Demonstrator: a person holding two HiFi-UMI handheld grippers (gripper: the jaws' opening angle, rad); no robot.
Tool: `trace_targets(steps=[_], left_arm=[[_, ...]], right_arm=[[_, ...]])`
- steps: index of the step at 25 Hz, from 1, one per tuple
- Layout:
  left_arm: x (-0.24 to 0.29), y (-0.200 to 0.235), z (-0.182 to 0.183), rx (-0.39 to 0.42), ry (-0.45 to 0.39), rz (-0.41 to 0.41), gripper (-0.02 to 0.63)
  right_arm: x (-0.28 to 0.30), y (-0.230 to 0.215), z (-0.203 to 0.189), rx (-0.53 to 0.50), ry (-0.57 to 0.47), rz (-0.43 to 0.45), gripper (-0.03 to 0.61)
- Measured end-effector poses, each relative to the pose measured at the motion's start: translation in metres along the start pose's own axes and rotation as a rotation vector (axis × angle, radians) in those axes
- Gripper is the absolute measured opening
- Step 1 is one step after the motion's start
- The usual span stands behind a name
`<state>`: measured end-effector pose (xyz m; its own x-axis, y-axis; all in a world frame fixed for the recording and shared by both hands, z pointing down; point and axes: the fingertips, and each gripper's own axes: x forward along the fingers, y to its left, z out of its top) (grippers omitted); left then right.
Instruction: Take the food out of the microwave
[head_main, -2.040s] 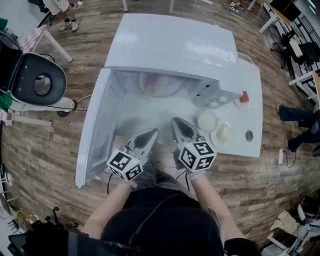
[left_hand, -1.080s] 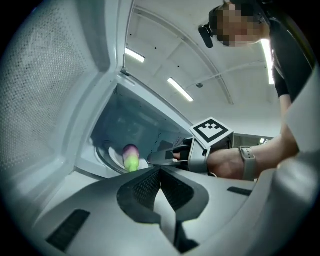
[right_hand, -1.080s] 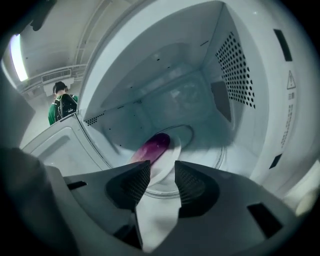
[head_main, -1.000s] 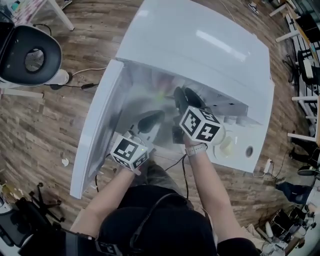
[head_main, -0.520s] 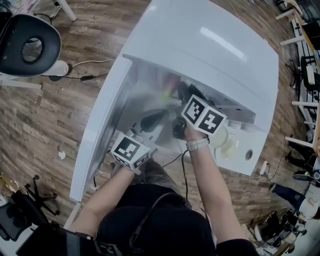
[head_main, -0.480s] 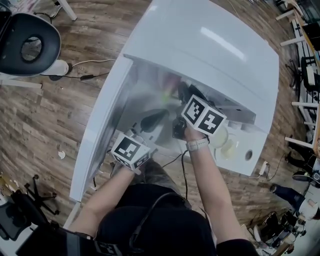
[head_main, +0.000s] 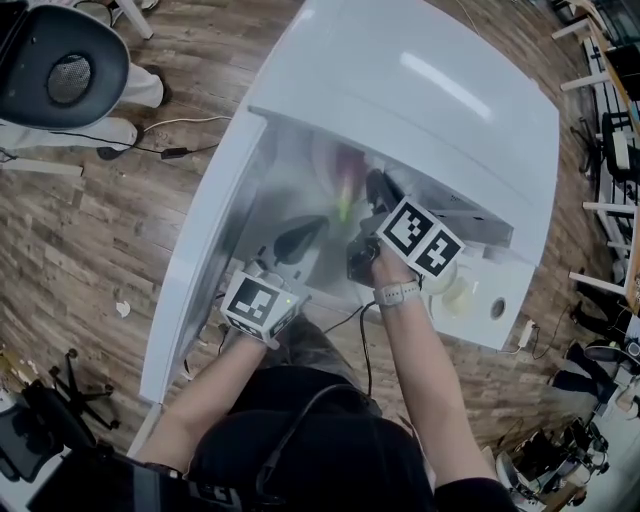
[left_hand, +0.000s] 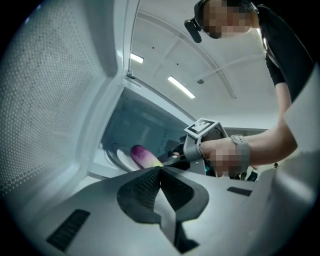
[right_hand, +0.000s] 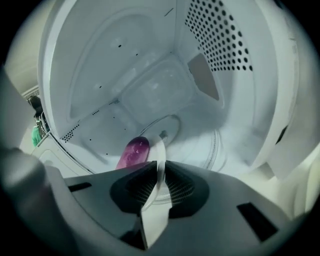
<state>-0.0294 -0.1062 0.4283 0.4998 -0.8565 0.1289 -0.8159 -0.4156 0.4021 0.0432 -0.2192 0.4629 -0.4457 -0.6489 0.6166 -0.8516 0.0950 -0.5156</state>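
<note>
The white microwave (head_main: 400, 90) stands with its door (head_main: 195, 270) swung open to the left. Inside, a purple piece of food (right_hand: 132, 152) with a green end (head_main: 345, 185) lies on a white plate (right_hand: 161, 150). My right gripper (right_hand: 161, 167) reaches into the cavity, and its jaws are closing with the plate's near rim pinched between the pads. My left gripper (left_hand: 159, 172) waits shut and holds nothing, just outside the opening near the door (left_hand: 55, 100). In the left gripper view the food (left_hand: 143, 156) and the right hand's marker cube (left_hand: 202, 129) show ahead.
The microwave sits on a white table (head_main: 520, 290), which carries two small round dishes (head_main: 455, 293) to the oven's right. A black chair (head_main: 60, 55) stands on the wood floor at the far left. The cavity's perforated right wall (right_hand: 220, 40) is close to the right gripper.
The right gripper's jaws have come together on the plate's rim and the hand has rolled a little. The left gripper has stayed where it was.
</note>
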Motion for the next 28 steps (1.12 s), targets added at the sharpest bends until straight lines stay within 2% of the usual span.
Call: trace_targets(steps=[4, 10, 18, 22, 28], left_arm=[[-0.005, 0.004, -0.010, -0.036, 0.019, 0.017, 0.011], [-0.004, 0.001, -0.007, -0.052, 0.010, 0.005, 0.011], [-0.004, 0.000, -0.010, -0.057, 0.010, 0.009, 0.011], [-0.001, 0.007, -0.014, -0.098, 0.014, 0.021, 0.011], [0.010, 0.013, -0.016, -0.154, 0.040, 0.014, 0.012]], right_arm=[[-0.011, -0.004, -0.002, 0.021, -0.001, 0.011, 0.066], [-0.025, -0.016, -0.013, 0.135, 0.011, 0.013, 0.063], [-0.030, -0.015, -0.020, 0.113, -0.011, 0.055, 0.069], [-0.039, -0.016, -0.026, 0.116, -0.021, 0.070, 0.098], [-0.045, -0.020, -0.036, 0.251, -0.022, 0.119, 0.138]])
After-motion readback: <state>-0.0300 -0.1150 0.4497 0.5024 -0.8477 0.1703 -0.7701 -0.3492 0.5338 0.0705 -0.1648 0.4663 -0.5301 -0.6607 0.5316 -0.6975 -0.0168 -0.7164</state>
